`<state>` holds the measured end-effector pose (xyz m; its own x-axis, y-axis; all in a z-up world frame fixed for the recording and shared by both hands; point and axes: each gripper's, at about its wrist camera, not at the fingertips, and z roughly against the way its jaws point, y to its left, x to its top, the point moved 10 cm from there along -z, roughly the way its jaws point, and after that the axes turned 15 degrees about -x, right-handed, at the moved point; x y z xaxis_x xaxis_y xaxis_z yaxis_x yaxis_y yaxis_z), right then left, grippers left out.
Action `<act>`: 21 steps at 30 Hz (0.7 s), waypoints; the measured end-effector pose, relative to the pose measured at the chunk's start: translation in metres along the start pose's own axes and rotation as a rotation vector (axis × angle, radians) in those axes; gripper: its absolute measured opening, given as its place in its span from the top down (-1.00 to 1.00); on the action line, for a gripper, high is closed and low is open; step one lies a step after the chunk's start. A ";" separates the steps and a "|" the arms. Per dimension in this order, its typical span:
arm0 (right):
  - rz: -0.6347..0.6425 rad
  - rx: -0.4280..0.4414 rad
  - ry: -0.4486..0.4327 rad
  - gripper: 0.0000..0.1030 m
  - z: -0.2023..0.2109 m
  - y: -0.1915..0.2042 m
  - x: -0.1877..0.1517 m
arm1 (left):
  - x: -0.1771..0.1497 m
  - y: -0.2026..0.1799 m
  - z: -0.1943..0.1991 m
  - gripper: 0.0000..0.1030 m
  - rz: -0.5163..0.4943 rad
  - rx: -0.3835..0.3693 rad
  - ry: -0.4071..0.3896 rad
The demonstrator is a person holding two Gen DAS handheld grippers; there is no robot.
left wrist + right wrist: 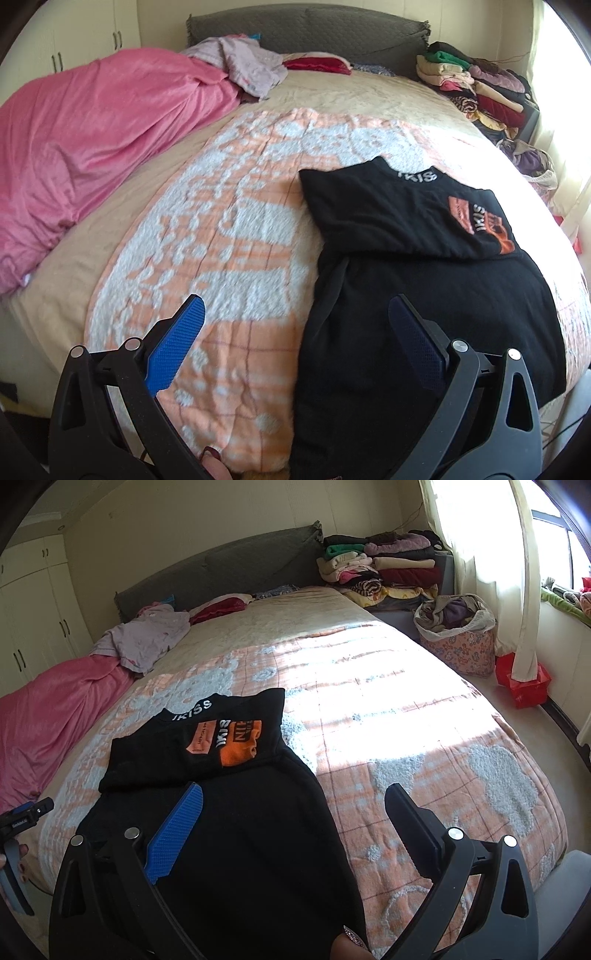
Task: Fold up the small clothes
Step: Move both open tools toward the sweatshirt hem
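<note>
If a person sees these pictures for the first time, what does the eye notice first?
First comes the black top with an orange print, partly folded on the orange-and-white blanket near the foot of the bed. Both open grippers, left and right, hover over it. Then the pink duvet heaped along the bed's left side.

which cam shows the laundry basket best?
Right wrist: the floral laundry basket sits whole beside the bed, clothes heaped inside. Left wrist catches only a sliver of it at the blown-out right edge.
</note>
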<state>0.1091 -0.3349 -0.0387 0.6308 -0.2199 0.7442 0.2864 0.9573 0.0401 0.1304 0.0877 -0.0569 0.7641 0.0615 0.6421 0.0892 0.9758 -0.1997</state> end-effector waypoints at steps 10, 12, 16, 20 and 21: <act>0.038 0.002 0.061 -0.91 -0.010 -0.006 -0.035 | -0.047 0.031 0.006 -0.81 0.036 0.011 0.076; 0.040 0.007 0.077 -0.91 -0.013 -0.007 -0.042 | -0.059 0.029 0.005 -0.81 0.044 -0.008 0.094; 0.055 0.013 0.099 -0.91 -0.015 -0.009 -0.057 | -0.077 0.027 0.003 -0.81 0.062 -0.044 0.124; 0.068 0.028 0.118 -0.91 -0.016 -0.009 -0.070 | -0.097 0.022 0.000 -0.81 0.105 -0.112 0.153; 0.069 0.037 0.124 -0.91 -0.016 -0.009 -0.073 | -0.101 0.021 -0.001 -0.81 0.109 -0.125 0.162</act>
<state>0.0719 -0.3305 -0.1036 0.7328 -0.1728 0.6582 0.2141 0.9766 0.0180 0.0554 0.1015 -0.1269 0.8654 0.1207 0.4863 0.0712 0.9311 -0.3578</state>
